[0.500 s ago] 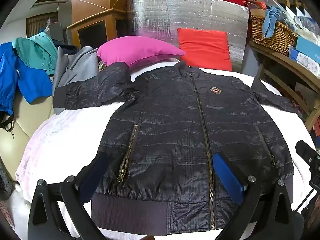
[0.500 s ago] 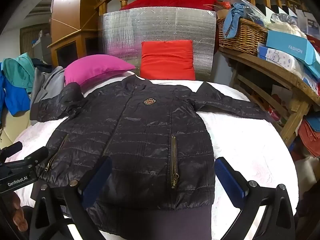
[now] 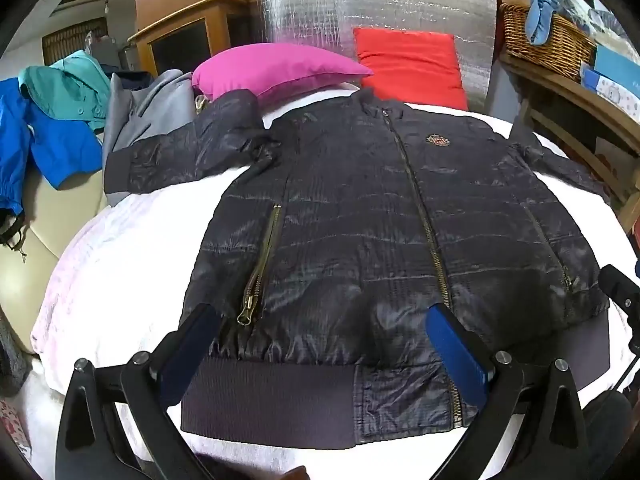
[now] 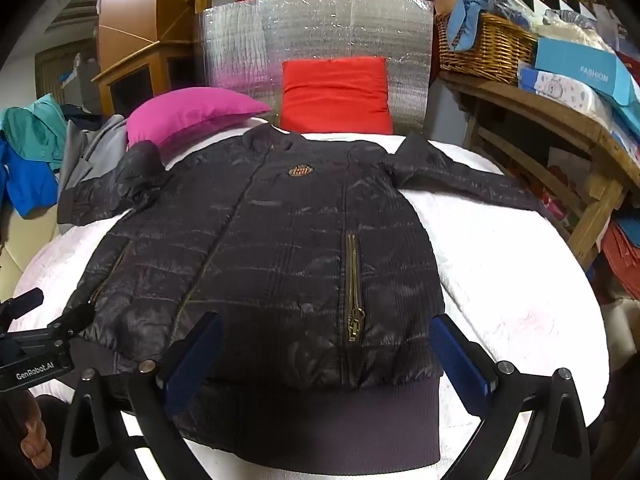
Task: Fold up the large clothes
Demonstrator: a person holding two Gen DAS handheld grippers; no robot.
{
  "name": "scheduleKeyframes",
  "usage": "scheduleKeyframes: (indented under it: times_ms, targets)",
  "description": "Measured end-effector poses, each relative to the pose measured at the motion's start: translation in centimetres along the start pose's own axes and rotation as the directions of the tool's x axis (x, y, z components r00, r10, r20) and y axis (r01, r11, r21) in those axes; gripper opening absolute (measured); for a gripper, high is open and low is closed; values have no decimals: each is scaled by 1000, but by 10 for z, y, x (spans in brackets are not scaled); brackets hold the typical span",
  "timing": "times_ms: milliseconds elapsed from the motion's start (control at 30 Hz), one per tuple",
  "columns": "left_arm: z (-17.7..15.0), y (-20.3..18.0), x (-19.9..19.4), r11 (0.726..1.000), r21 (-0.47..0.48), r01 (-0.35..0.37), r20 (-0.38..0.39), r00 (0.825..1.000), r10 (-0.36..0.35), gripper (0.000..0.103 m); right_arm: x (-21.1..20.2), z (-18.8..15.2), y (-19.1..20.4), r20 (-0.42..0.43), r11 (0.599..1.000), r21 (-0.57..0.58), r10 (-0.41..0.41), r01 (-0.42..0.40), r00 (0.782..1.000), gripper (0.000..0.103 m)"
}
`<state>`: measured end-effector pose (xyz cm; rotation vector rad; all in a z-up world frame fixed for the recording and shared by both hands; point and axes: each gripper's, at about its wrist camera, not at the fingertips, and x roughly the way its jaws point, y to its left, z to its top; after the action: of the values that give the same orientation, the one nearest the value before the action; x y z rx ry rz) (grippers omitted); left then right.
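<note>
A dark quilted jacket (image 3: 380,216) lies flat, front up and zipped, in the middle of the white bed (image 3: 120,264). Its ribbed hem (image 3: 272,404) is at the near edge, its collar toward the far edge by the pillows. One sleeve (image 3: 180,152) reaches toward the bed's left edge, bunched near the shoulder; the other sleeve (image 4: 468,180) runs toward the right edge.

The left gripper (image 3: 324,340) hangs over the hem's left half, jaws spread wide, nothing between the pads. The right gripper (image 4: 324,344) hangs over the hem's right half, likewise wide open and empty, its right finger just past the jacket's side edge.

A pink pillow (image 3: 276,68) and a red pillow (image 3: 412,64) sit at the far edge. Off the left edge lie grey, teal and blue garments (image 3: 60,120). A wicker basket (image 4: 484,48) stands on a wooden shelf to the right.
</note>
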<state>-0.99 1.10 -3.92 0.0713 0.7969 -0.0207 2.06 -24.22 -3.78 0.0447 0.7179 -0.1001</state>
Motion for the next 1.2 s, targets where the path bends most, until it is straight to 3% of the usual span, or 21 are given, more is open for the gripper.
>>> scheduleKeyframes:
  times_ms: [767,1000,1200]
  targets:
    - [-3,6,32,1000,6,-27,-48,998,28,103,13,-6,-14,-4,1000,25,-4,4,1000,103]
    - [9,-2,51,989,132,-61,-45,997,68,103,17,-4,-22,10,999,35,1,-1,1000,103]
    - [24,7,58,988,153,-31,-59,997,41,103,20,-4,-28,13,999,34,-11,10,1000,103]
